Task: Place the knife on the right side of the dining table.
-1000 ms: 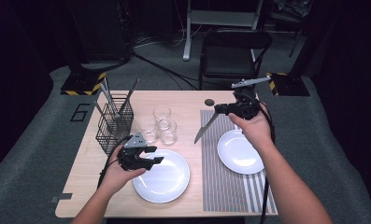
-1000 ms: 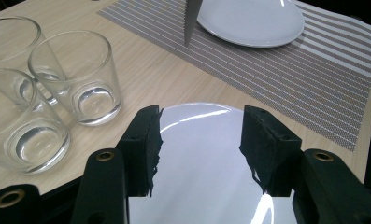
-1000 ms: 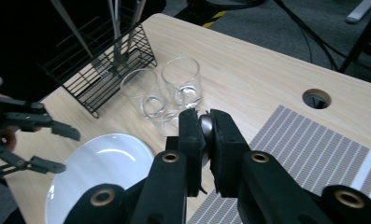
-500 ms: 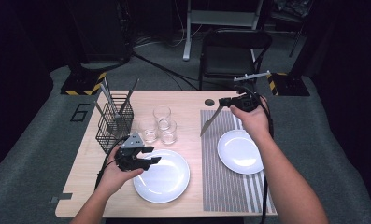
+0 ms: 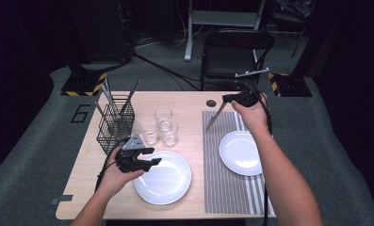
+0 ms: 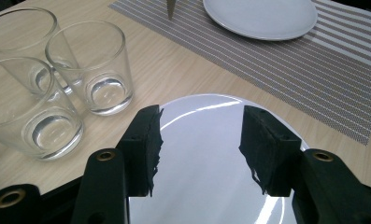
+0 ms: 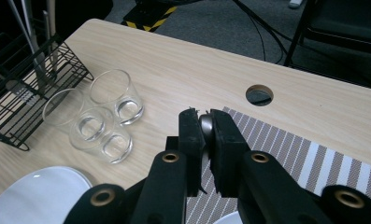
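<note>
A table knife (image 5: 216, 117) hangs blade-down from my right gripper (image 5: 229, 98), which is shut on its handle above the far left corner of the striped placemat (image 5: 222, 188). In the right gripper view the silver knife handle (image 7: 205, 125) sits pinched between the pads of the right gripper (image 7: 206, 116). My left gripper (image 5: 154, 162) stands open over the near-left white plate (image 5: 168, 181), with nothing between its fingers. From the left gripper view, the left gripper (image 6: 199, 149) hovers above that plate (image 6: 197, 116), and the knife tip (image 6: 170, 7) shows at the top.
A second white plate (image 5: 241, 153) lies on the placemat. Three empty glasses (image 5: 161, 127) stand mid-table beside a black wire basket (image 5: 116, 125) holding cutlery. A round hole (image 5: 211, 103) is in the tabletop near the far edge. A black chair (image 5: 236, 52) stands beyond the table.
My right hand has carried the knife toward the table's far edge, and the blade tip has swung right onto the placemat's corner. The left hand has stayed where it was.
</note>
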A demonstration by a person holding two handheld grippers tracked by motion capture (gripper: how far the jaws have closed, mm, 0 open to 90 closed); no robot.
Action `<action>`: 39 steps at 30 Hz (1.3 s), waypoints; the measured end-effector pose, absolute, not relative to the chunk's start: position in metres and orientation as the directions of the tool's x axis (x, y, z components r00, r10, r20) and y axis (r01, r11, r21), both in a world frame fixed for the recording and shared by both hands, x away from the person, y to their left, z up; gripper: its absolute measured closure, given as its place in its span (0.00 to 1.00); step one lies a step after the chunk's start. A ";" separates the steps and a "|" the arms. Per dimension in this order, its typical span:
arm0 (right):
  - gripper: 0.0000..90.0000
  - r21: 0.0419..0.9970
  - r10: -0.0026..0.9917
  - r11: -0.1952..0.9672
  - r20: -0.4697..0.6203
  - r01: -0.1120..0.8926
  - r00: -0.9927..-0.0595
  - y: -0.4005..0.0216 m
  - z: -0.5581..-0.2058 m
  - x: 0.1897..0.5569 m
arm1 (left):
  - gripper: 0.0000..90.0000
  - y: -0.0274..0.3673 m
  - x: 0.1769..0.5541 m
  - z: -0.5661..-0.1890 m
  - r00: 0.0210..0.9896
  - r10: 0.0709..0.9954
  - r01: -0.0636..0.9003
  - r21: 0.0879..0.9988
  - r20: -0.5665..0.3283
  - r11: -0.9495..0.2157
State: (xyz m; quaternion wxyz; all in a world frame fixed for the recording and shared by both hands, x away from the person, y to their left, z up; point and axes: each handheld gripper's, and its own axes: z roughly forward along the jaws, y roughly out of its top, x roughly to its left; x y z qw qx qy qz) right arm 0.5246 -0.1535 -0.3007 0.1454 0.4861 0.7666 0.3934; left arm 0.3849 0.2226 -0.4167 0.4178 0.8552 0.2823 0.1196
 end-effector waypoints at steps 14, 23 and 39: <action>0.93 0.740 0.891 0.187 0.149 0.647 -0.429 -0.152 -0.310 0.544 | 0.53 0.225 0.386 -0.418 0.805 0.592 0.385 0.785 -0.030 -0.485; 0.93 0.743 0.901 0.171 0.147 0.647 -0.408 -0.155 -0.317 0.553 | 0.53 0.227 0.387 -0.419 0.803 0.596 0.389 0.782 -0.029 -0.487; 0.93 0.725 0.908 0.066 0.242 0.686 -0.343 -0.173 -0.329 0.563 | 0.53 0.228 0.387 -0.419 0.797 0.603 0.392 0.781 -0.025 -0.487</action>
